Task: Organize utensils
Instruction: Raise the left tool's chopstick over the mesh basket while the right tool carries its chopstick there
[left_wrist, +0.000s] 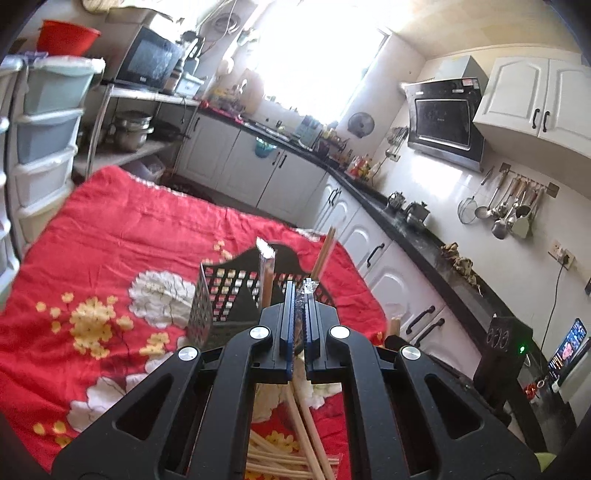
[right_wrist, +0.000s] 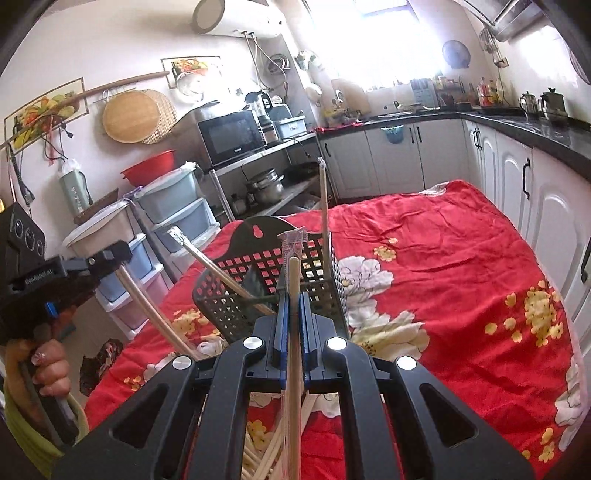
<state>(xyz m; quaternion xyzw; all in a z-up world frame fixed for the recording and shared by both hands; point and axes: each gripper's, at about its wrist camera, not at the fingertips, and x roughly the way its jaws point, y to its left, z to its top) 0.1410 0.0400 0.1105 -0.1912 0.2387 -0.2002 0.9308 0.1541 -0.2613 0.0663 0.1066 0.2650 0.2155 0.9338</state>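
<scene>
Left claw: jaws nearly together, clamped on a plastic-wrapped pair of chopsticks whose crinkled wrapper end pokes up between the blue pads. In the right wrist view this same claw sits at far left, held in a hand, its wrapped pair slanting down toward the cloth.

Black perforated basket stands just ahead of the left claw on the tabletop, which is covered by a red floral cloth. One wrapped pair stands inside, near upright; another bare stick leans at the basket's right side.

Loose pile of chopsticks lies on the cloth under the left claw.

Right claw: jaws drawn close, gripping a wrapped chopstick pair that runs up between the pads, wrapper tip just over the basket rim. In this view one wrapped pair leans out of the basket to the left and another stick stands tall at its right rear corner. More loose chopsticks lie below the right claw.
</scene>
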